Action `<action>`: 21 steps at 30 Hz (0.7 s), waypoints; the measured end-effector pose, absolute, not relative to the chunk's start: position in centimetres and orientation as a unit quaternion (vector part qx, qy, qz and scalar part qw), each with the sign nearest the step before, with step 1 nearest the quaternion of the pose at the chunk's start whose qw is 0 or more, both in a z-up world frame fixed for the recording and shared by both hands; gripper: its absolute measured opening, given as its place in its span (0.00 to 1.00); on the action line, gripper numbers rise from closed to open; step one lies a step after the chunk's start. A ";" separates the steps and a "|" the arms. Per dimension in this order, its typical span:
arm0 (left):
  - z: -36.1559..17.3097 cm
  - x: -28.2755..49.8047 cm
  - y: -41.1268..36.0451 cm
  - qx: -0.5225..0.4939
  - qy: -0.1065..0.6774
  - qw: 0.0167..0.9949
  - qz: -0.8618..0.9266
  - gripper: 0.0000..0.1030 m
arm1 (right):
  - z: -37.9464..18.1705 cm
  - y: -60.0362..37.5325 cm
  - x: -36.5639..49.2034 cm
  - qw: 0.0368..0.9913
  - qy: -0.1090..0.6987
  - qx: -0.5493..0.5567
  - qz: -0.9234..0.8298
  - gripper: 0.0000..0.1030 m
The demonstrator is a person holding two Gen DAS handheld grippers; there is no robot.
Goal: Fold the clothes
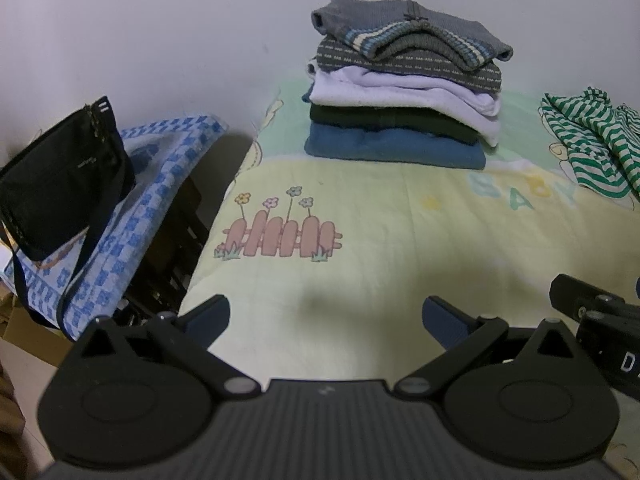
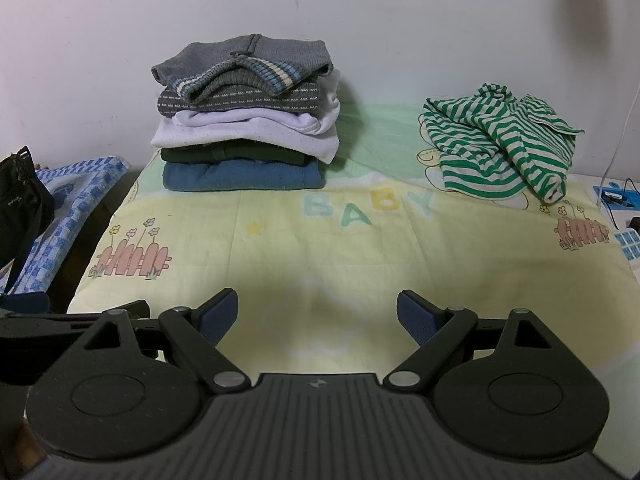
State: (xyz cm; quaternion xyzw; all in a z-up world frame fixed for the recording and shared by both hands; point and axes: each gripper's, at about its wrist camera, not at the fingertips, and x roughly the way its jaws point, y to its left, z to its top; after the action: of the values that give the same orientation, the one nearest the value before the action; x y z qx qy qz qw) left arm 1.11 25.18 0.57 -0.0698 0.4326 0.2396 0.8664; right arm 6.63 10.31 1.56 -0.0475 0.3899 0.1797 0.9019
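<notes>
"BABY" in pastel letters marks the quilted blanket (image 2: 360, 248); behind it sit folded knits (image 2: 244, 120) (ribbed, fleecy) and, rightward, a crumpled striped shirt (image 2: 500, 148). The left gripper (image 1: 326, 316) and right gripper (image 2: 316, 312) are both released, empty.

Bare quilt (image 2: 320, 248) between folded stack (image 2: 244, 120) and striped garment (image 2: 500, 148).

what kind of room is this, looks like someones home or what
Most likely a home bedroom or nursery corner, used for laundry. A pale yellow quilted cover printed BABY is spread flat against a white wall, with a stack of folded knit and fleece clothes and a crumpled green-striped garment on it.
</notes>
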 end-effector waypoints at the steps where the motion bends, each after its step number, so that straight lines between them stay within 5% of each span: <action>1: 0.6 1.1 25.2 -0.070 0.433 0.866 0.240 0.99 | 1.6 10.3 6.6 0.902 0.390 -0.048 0.179 0.86; 21: 0.7 0.8 25.3 -0.076 0.431 0.866 0.242 0.99 | 1.7 10.4 6.3 0.904 0.385 -0.050 0.177 0.86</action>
State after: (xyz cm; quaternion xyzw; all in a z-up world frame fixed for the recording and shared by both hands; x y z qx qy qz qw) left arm 0.76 25.27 0.70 -0.0761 0.4307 0.2421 0.8661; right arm 6.27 10.42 1.68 -0.0503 0.3855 0.1771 0.9042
